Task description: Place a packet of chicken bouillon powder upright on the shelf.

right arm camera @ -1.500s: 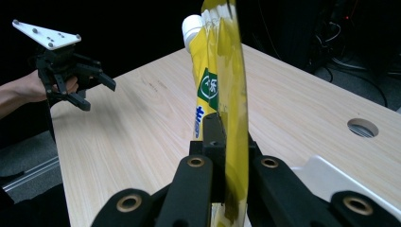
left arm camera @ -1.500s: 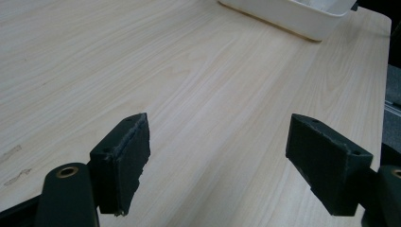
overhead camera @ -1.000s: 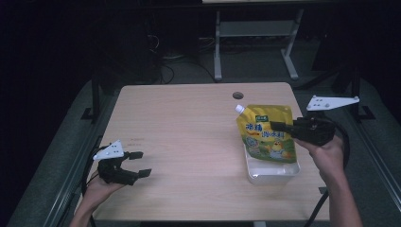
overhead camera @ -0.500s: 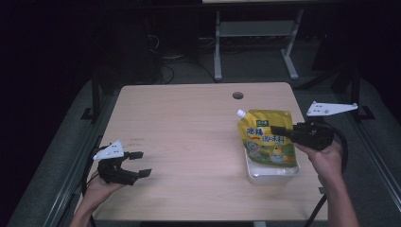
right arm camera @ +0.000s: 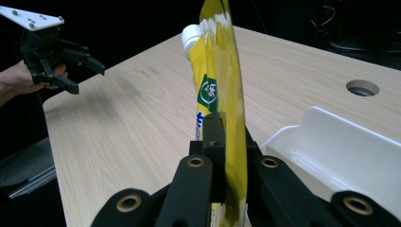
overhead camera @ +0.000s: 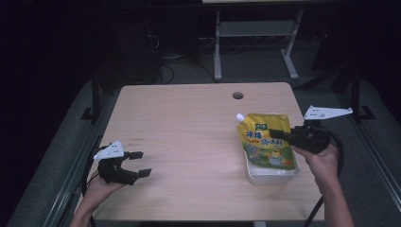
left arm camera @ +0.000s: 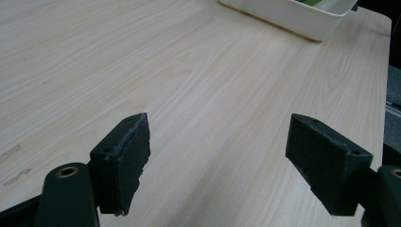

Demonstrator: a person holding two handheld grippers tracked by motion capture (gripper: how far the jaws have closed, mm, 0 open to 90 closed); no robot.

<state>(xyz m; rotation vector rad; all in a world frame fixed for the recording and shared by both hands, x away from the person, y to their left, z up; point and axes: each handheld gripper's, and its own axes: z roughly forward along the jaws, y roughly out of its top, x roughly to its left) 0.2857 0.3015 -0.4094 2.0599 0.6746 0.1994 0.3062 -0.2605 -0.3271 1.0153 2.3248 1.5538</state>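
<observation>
**Pouch held over the tray, right side of surface**

Dark room, metal stand legs at the back; the light wooden surface (overhead camera: 189,123) carries one white tray (overhead camera: 272,171) at its right near edge, with a round cable hole (overhead camera: 238,95) beyond it.

Right tool (overhead camera: 279,134): jaws closed flat on the yellow spouted pouch (overhead camera: 265,142), pinching it by its side edge. In the right gripper view the pouch (right arm camera: 222,94) stands edge-on between the jaws, its white cap (right arm camera: 193,34) uppermost and away from the tool.

Governing relation: from above, the pouch's long axis runs from the cap, at the far left, toward the near right, and its lower end overlaps the tray. The tray lies directly beneath and slightly nearer the person than the grip point. The right gripper view shows the tray's rim (right arm camera: 331,123) just to one side of the jaws. Whether the pouch bottom already rests on the tray floor cannot be confirmed; it is hidden behind the jaws, and it appears close to contact.

Left tool (overhead camera: 135,163): jaws wide apart, nothing between them, held low over the near left corner, well apart from pouch and tray. In its own view the pads (left arm camera: 125,158) frame bare wood, with the tray's corner (left arm camera: 302,16) far off.

Judgement: the right hand alone is placed to act; any lowering should follow the tray's length.
</observation>
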